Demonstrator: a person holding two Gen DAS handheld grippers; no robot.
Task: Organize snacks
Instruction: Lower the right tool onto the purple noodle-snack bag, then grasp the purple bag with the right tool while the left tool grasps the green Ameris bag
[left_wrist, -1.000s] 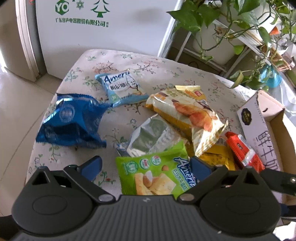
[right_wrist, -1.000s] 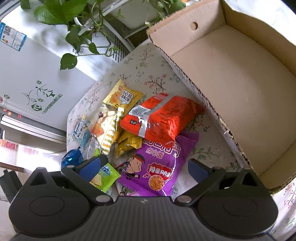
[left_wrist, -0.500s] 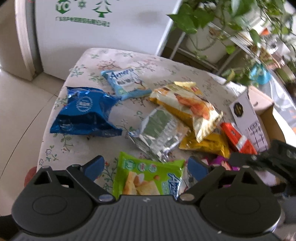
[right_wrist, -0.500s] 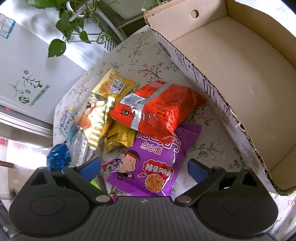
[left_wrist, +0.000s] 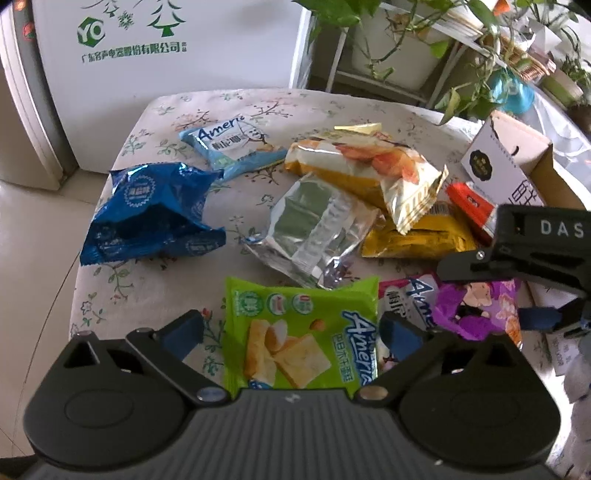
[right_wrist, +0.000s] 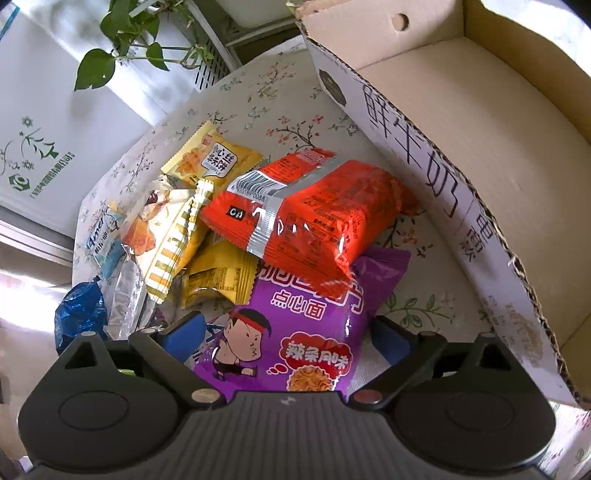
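1. Left gripper (left_wrist: 291, 332) hangs with jaws spread wide, holding nothing, the green packet (left_wrist: 301, 341) lying between them on the table (left_wrist: 147, 266).
2. Right gripper (right_wrist: 290, 334) gapes wide too, empty, straddling the purple packet (right_wrist: 310, 325).
3. The red packet (right_wrist: 306, 218) overlaps the purple one, just beside the cardboard box (right_wrist: 461, 147).

On the floral-cloth table (left_wrist: 162, 280), the green biscuit packet (left_wrist: 301, 341) lies nearest, the silver foil pouch (left_wrist: 314, 229) behind it, the crumpled blue bag (left_wrist: 151, 214) to their left, and the open cardboard box (right_wrist: 480, 155) at the right edge.
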